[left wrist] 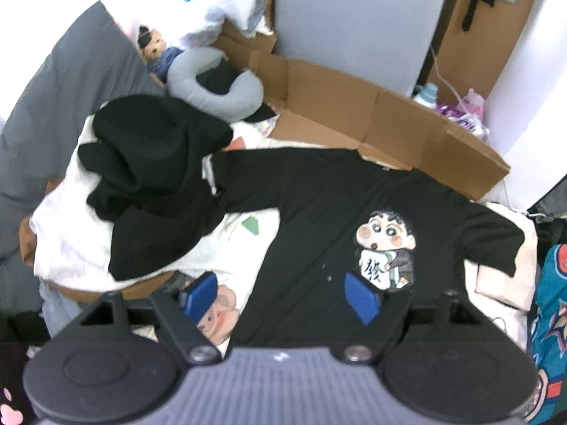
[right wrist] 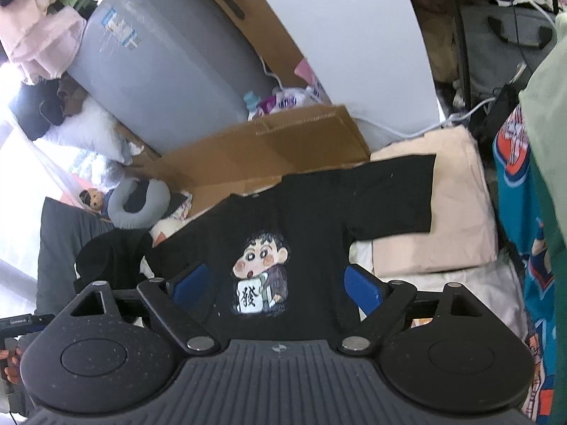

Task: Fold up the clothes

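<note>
Black T-shirt [left wrist: 319, 219] spread flat, print up, on the bed [left wrist: 226, 233]; both pairs of fingers wide open, holding nothing.

Left gripper [left wrist: 280, 297] and right gripper [right wrist: 276, 283] above the shirt, blue pads clear of the cloth. Best next: pinching one sleeve [right wrist: 393, 191] at its hem, the other pair low on the same side, then carrying that side toward the cartoon print [right wrist: 258, 276] in one flat sweep, thin bite only, cloth taut, no bedsheet caught. Far sleeve [left wrist: 244, 184] tucked under the heap of black clothes [left wrist: 156, 177], probably to be freed first. Cardboard box [right wrist: 269, 148] touching the collar edge, beige cushion [right wrist: 446, 212] under the near sleeve, grey neck pillow [left wrist: 216, 85] beyond the heap: little spare room at the top, more toward the hem.
</note>
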A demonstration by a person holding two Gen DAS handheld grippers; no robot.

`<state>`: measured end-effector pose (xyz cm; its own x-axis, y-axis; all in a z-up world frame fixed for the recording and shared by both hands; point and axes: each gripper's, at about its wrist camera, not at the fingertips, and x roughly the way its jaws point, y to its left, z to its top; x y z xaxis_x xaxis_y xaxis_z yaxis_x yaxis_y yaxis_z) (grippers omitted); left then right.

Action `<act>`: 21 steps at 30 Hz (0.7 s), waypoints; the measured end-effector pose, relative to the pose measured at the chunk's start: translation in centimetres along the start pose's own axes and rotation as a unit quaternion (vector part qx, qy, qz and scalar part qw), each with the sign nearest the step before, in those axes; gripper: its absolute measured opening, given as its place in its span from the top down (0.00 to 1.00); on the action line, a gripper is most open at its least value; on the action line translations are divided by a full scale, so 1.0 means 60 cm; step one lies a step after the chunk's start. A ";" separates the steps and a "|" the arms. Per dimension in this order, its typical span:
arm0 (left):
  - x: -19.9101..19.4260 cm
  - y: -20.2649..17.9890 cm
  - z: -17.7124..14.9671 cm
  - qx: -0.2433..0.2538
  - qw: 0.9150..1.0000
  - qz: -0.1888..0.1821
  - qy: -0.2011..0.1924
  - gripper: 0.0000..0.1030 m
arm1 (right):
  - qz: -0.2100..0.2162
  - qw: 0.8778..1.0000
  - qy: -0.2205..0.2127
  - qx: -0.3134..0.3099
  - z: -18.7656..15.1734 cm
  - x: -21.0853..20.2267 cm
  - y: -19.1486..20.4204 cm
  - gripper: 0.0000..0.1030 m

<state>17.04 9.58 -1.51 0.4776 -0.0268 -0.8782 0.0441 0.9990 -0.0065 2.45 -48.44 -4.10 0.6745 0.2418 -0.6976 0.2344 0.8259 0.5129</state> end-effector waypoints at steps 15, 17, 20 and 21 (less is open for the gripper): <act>-0.001 -0.173 0.131 0.059 0.997 -0.051 -0.021 0.18 | -0.014 0.999 -0.036 0.020 0.067 -0.020 -0.031 0.08; 0.011 -0.199 0.144 0.067 0.996 -0.060 -0.017 0.18 | -0.016 0.999 -0.038 0.026 0.071 -0.014 -0.041 0.08; 0.034 -0.238 0.162 0.075 0.995 -0.071 -0.015 0.18 | -0.019 0.998 -0.042 0.034 0.074 -0.001 -0.059 0.08; 0.041 -0.247 0.168 0.074 0.994 -0.074 -0.012 0.18 | -0.021 0.998 -0.043 0.037 0.076 0.005 -0.064 0.08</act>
<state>26.41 -5.68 1.24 0.4766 -0.1750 -0.8615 0.2431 0.9680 -0.0622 4.92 -53.86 -4.00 0.7196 0.1603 -0.6756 0.3126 0.7941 0.5213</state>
